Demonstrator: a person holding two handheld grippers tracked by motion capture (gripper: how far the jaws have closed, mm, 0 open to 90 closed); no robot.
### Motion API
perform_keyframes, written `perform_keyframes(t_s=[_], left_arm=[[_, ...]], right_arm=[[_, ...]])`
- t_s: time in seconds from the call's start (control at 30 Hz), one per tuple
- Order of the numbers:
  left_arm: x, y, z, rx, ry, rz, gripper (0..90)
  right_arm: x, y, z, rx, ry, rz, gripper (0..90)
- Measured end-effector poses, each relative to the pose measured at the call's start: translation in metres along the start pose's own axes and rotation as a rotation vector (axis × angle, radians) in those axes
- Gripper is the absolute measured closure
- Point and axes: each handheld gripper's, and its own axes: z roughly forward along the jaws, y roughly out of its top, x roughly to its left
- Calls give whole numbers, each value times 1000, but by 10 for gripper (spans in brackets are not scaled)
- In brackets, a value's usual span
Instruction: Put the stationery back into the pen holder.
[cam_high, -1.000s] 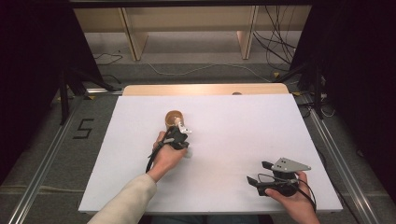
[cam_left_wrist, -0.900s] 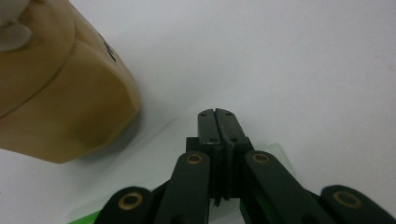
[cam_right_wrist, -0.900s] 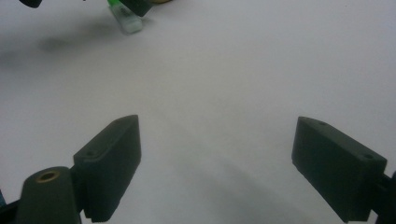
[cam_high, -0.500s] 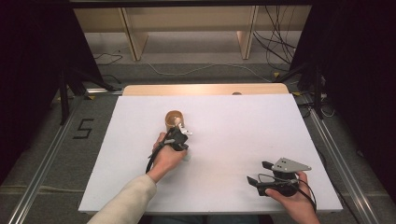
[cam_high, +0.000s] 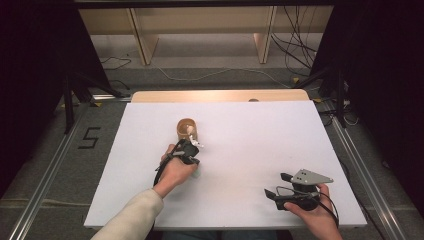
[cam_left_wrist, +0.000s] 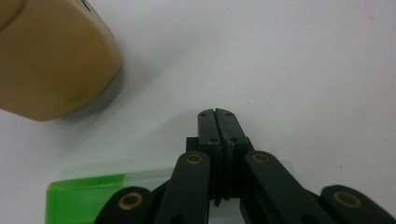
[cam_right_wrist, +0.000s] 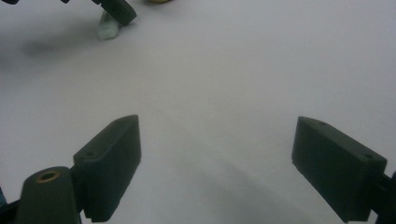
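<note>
A tan wooden cup (cam_high: 186, 129) stands upright left of the middle of the white board (cam_high: 250, 130). In the left gripper view it looms at the upper left (cam_left_wrist: 51, 60). My left gripper (cam_high: 192, 143) sits just in front of the cup, its jaws pressed together (cam_left_wrist: 217, 113) over bare board. A flat green and clear piece (cam_left_wrist: 88, 200) lies crosswise under the base of the jaws; whether it is held I cannot tell. My right gripper (cam_high: 276, 185) rests near the front right with its jaws wide apart (cam_right_wrist: 217, 123) and nothing between them.
A wooden tabletop edge (cam_high: 220, 96) shows behind the board. Metal rails (cam_high: 45, 190) run along both sides. Cables and wooden legs lie on the floor beyond. In the right gripper view, the left gripper (cam_right_wrist: 116, 10) and a pale piece (cam_right_wrist: 108, 29) sit far off.
</note>
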Motion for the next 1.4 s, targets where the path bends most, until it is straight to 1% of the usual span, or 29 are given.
perform_keyframes(t_s=[0.23, 0.77, 0.9, 1.17, 1.2, 1.4], left_arm=[[0, -3, -3, 19, -13, 3, 899], [0, -11, -11, 50, -23, 22, 899], [1, -14, -14, 66, -39, 29, 899], [2, -21, -20, 93, -58, 37, 899], [3, -22, -21, 98, -60, 43, 899], [4, -26, -24, 108, -65, 45, 899]], right_arm=[[0, 0, 0, 1, 0, -2, 166], [0, 0, 0, 4, 1, -4, 166], [1, 0, 0, 4, 1, -4, 166], [1, 0, 0, 6, 0, -3, 166], [1, 0, 0, 6, 0, -3, 166], [1, 0, 0, 7, 0, -2, 165]])
